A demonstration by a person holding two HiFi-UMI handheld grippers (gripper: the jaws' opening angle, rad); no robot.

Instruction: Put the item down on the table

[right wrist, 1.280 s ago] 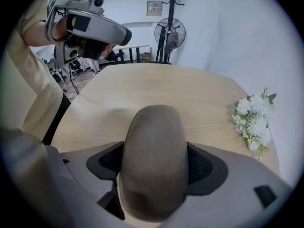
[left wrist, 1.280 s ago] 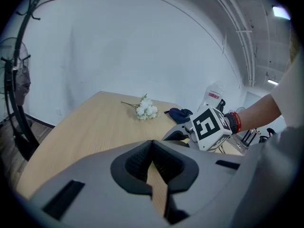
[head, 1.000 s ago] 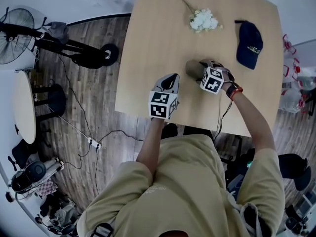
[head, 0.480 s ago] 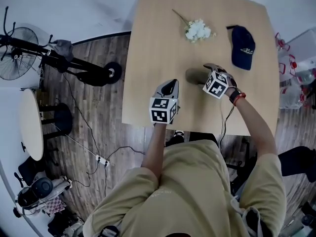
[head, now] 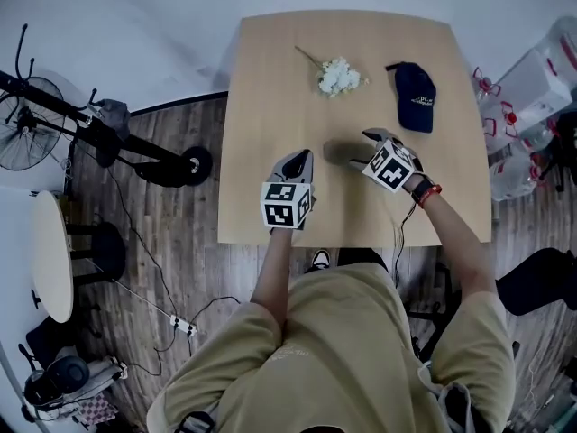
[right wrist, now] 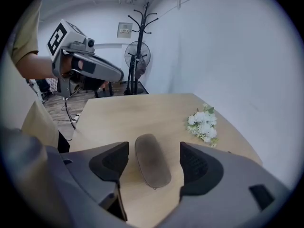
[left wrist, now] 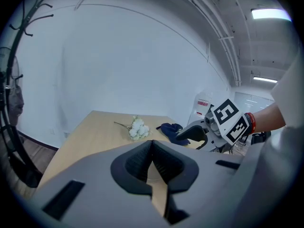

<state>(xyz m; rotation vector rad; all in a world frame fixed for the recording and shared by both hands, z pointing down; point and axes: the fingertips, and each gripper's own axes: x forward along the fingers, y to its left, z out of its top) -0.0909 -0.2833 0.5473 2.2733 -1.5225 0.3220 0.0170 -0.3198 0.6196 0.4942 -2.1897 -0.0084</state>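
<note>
Here, seen from above, the person stands at the lower edge of a pale wooden bench [head: 270, 79] and holds one pair of tongs in each hand. The right tongs [head: 361, 150], at centre right of the frame, point toward the frame's left. Their jaws stand wide apart and are closing. The oblong brown item [right wrist: 151, 159] lies flat on the bench between them, with a clear gap on either side and neither pad touching it. The left tongs [head: 300, 159], just left of centre and near the bench's lower edge, have their jaws pressed together at the tips with nothing between them. A bunch of white flowers [head: 339, 76] lies toward the upper part of the bench, and a dark blue cap [head: 415, 96] lies to its right, both well apart from the item.
</note>
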